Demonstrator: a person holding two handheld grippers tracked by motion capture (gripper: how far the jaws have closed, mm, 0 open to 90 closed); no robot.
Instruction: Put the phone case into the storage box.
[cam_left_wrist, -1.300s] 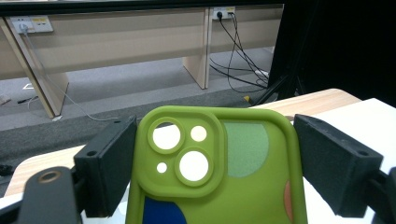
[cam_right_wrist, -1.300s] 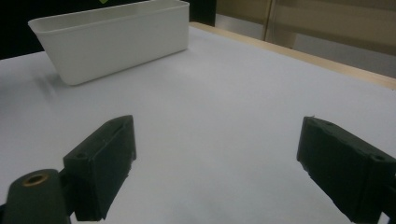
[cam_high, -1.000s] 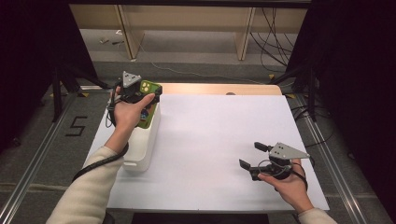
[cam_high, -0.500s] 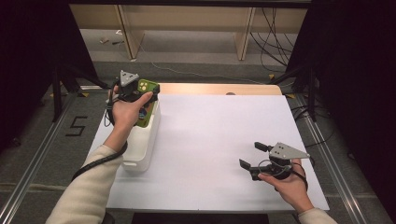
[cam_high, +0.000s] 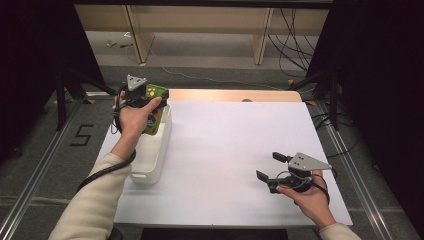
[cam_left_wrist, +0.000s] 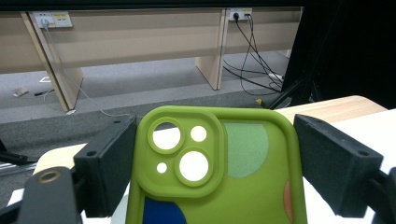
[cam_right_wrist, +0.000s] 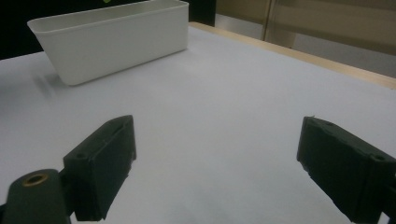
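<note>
Fingers of the left gripper (cam_left_wrist: 212, 163) clamped on both long edges of a green phone case (cam_left_wrist: 219, 172); black pads press its sides, camera cut-outs facing the lens. Case carries a blue patch low down and an orange patch at one edge. In the high view, the left gripper (cam_high: 145, 97) holds the case (cam_high: 155, 112) tilted, above the far end of a white rectangular bin (cam_high: 150, 150) at the left side of the white table (cam_high: 235, 150); whether the case touches the bin cannot be told.

Right gripper (cam_high: 274, 167) fingers wide apart, nothing between them. It sits low over the table's near right part, well apart from the bin. Right gripper view: both black pads (cam_right_wrist: 105, 163) over bare white surface, bin (cam_right_wrist: 116, 37) farther off.
</note>
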